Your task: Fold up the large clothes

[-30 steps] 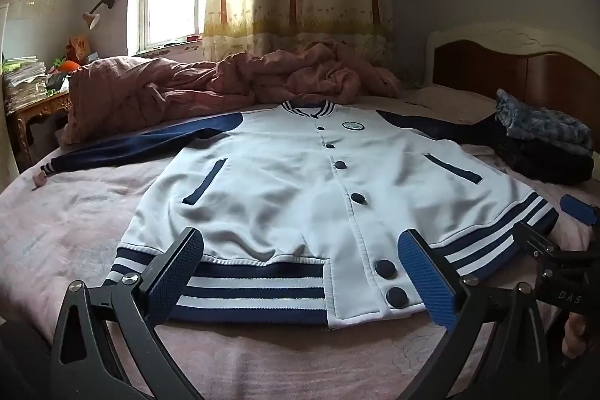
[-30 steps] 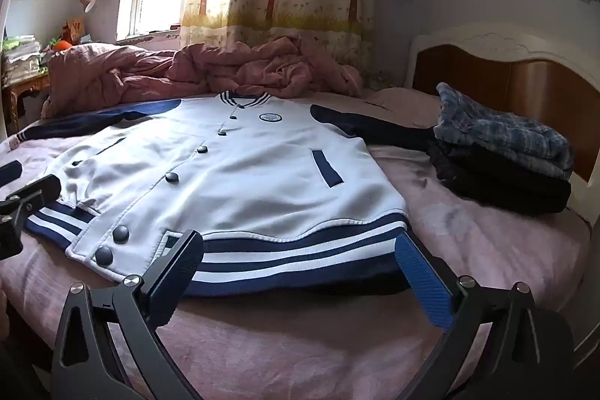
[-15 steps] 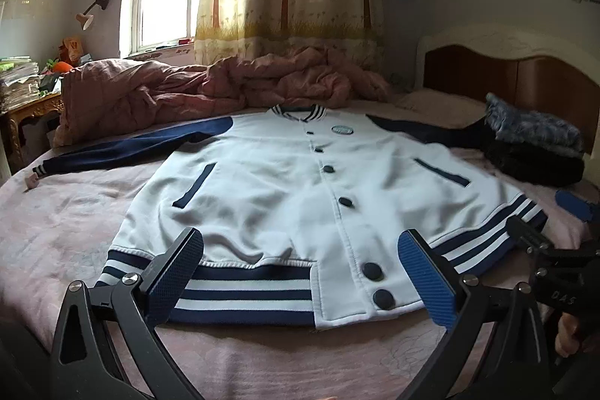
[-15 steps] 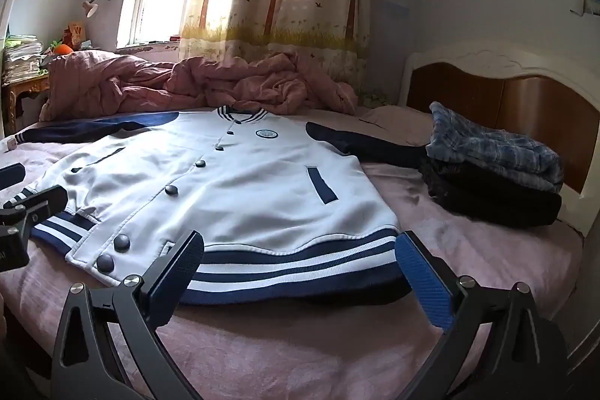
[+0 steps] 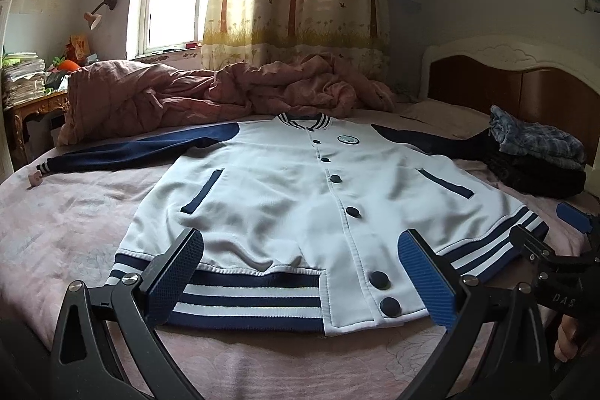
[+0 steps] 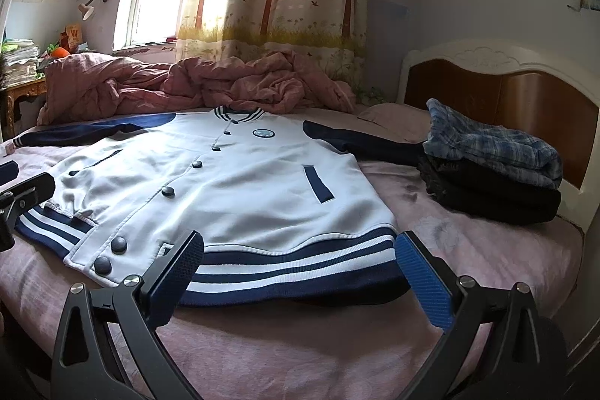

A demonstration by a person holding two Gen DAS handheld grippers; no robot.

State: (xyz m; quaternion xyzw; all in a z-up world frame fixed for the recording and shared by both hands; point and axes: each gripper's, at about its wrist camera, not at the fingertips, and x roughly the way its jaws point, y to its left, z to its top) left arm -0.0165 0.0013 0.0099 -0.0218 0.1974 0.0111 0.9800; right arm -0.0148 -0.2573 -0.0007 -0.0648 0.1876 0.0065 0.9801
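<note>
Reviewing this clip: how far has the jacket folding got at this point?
Done: the jacket lies flat, face up and buttoned on the bed, sleeves spread; a folded stack sits by the headboard. In hand: nothing; the left gripper and right gripper are open over the striped hem. Left: every fold.

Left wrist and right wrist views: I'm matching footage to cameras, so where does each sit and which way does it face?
Left wrist: on the left hand-held gripper, low at the jacket hem's left half, facing the window; its open fingers, the right hand-held gripper and a hand show.
Right wrist: on the right hand-held gripper, at the hem's right half, facing likewise; its open fingers and the left one's tip show.
Shared: jacket, pink quilt, folded clothes pile, headboard.
</note>
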